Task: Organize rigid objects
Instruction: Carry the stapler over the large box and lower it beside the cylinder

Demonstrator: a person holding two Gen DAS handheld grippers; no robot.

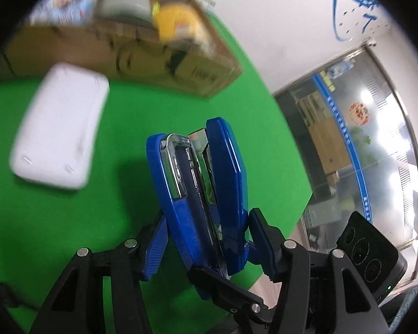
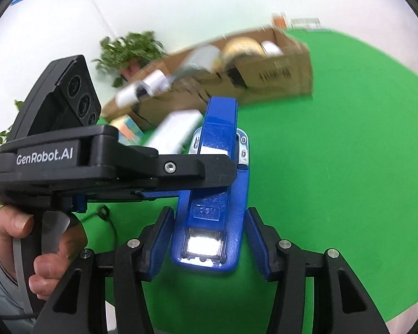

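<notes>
A blue stapler hangs above the green worktop, caught between both tools at once. The left gripper has its ribbed blue fingers pinching the stapler's sides near the hinge end; the stapler stands nearly on edge there, its metal staple channel showing. Seen from the right wrist camera, the right gripper has its fingers half spread around the stapler: the left pad touches the blue body, while the other pad stands just apart from it. The left tool crosses in front from the side, held by a hand, and hides the middle of the stapler.

A white plastic box lies on the worktop to the left, well apart. Along the far edge sits an open cardboard box crammed with blurred things, a yellow one among them. A potted plant stands behind it by the wall.
</notes>
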